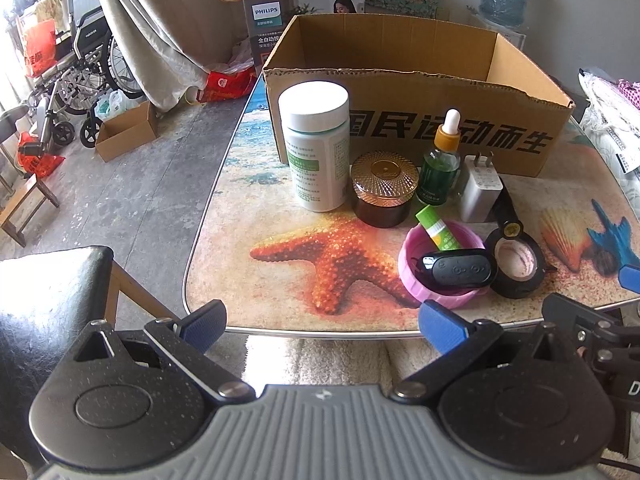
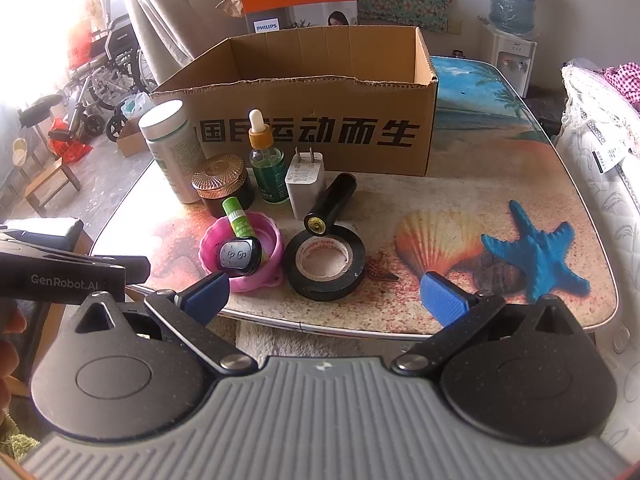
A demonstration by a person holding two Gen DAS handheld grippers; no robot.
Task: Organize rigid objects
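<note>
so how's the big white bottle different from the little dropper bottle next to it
The white bottle is opaque, wide and taller, with a flat white screw cap. The dropper bottle is clear green, slim and shorter, topped by an orange collar and a white rubber bulb. Both stand upright in front of the cardboard box.

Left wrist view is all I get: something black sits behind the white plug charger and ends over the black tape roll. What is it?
Observer: The right wrist view shows a black cylinder, seemingly a small torch. It lies tilted, with its near end on the rim of the black tape roll and its far end towards the open cardboard box.
Operator: Is any table free to the right of the box?
Observer: Yes, a bare stretch of beach-print tabletop lies beside the box's right wall.
Operator: Are the right tongs holding anything?
Observer: No. The right tongs are open and empty, at the table's front edge.
</note>
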